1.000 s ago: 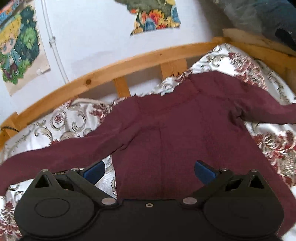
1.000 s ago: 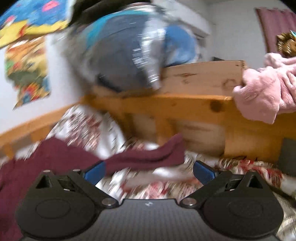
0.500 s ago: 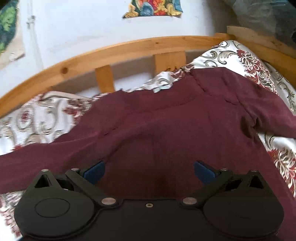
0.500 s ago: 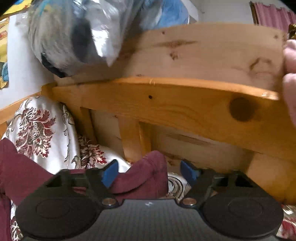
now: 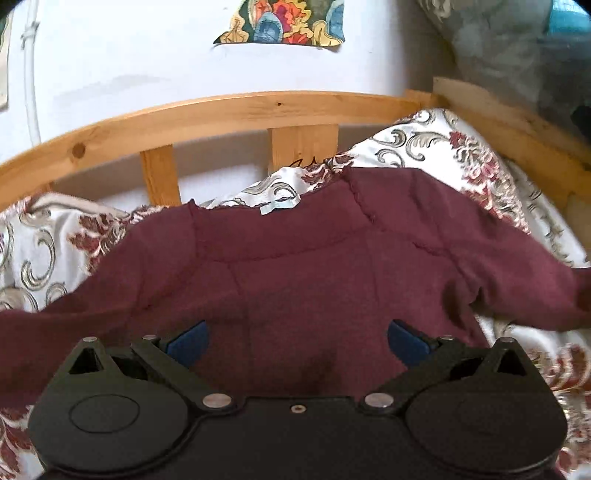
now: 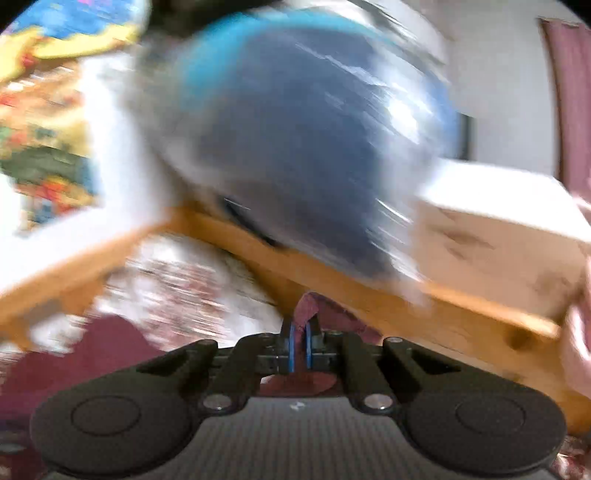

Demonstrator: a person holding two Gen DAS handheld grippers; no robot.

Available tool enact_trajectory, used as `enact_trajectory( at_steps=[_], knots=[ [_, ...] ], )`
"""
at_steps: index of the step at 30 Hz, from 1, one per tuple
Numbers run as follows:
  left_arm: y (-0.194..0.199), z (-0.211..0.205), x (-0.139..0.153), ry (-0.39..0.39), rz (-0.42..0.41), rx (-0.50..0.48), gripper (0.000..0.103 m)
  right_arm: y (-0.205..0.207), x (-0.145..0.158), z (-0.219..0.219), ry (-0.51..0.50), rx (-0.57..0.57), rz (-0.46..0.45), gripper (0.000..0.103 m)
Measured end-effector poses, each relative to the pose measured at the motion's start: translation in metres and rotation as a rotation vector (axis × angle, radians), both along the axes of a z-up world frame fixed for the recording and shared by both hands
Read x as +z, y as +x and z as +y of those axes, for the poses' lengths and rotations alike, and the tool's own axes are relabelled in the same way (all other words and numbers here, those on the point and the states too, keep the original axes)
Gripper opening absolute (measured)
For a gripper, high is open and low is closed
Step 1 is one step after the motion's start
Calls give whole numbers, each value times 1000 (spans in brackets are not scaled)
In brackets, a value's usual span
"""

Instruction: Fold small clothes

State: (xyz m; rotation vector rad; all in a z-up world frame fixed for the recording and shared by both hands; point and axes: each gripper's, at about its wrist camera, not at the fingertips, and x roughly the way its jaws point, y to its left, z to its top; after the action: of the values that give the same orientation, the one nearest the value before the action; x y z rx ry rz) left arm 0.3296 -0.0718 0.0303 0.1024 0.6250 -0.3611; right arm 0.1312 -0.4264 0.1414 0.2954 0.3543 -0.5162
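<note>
Left wrist view looks down over a maroon sweater spread flat on a bed covered by a cream bedspread with red flowers and grey scrolls. The neckline with its small pale label lies at the far side, toward the wooden bed rail, and one sleeve runs off to the left while the other trails to the right edge of the frame. The left gripper hovers above the lower body of the sweater with its jaws spread wide and nothing between them; the blue pads stand well apart and clear of the cloth. A colourful poster hangs on the white wall above the rail, and a grey-blue bundle sits at the upper right. In the right wrist view, heavily blurred, the right gripper has just been closing its jaws, and they now pinch a fold of the sweater's maroon sleeve, which pokes up between the blue pads. Beyond it are the wooden bed frame and a large blue and silver bag resting on it, with more maroon cloth lying at the lower left of that view.
</note>
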Motion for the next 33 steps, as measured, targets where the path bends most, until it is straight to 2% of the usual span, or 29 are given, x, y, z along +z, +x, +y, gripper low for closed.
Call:
enact_trajectory(
  at_steps=[3, 7, 12, 14, 17, 20, 21, 22, 23, 24, 25, 28, 33],
  knots=[
    [-11, 20, 5, -15, -10, 8, 102, 19, 27, 50, -11, 178, -51, 7],
    [-30, 56, 9, -3, -13, 104, 102, 49, 26, 119, 35, 502, -97, 7],
    [-51, 112, 10, 18, 21, 205, 102, 80, -15, 194, 55, 789, -90, 7],
    [-56, 133, 11, 30, 33, 253, 102, 93, -34, 219, 48, 861, -50, 7],
    [-62, 162, 16, 28, 39, 321, 102, 97, -65, 255, -34, 928, 25, 7],
    [-67, 180, 21, 11, 28, 348, 102, 95, -97, 284, -97, 980, 109, 11],
    [-69, 182, 21, 8, 25, 354, 102, 95, -105, 289, -100, 1000, 129, 18],
    [-69, 182, 21, 4, 21, 352, 102, 93, -112, 291, -94, 1019, 149, 36],
    [-68, 183, 22, -4, 17, 344, 102, 89, -117, 290, -83, 1033, 163, 46],
    [-66, 180, 20, -9, 15, 337, 102, 86, -119, 288, -70, 1049, 168, 63],
    [-63, 177, 20, -14, 15, 327, 102, 80, -119, 283, -58, 1059, 166, 76],
    [-61, 165, 16, -49, -3, 285, 102, 67, -120, 260, -53, 1065, 160, 88],
    [-54, 137, 4, -127, -22, 170, 102, 77, -115, 205, -128, 884, 212, 89]
  ],
)
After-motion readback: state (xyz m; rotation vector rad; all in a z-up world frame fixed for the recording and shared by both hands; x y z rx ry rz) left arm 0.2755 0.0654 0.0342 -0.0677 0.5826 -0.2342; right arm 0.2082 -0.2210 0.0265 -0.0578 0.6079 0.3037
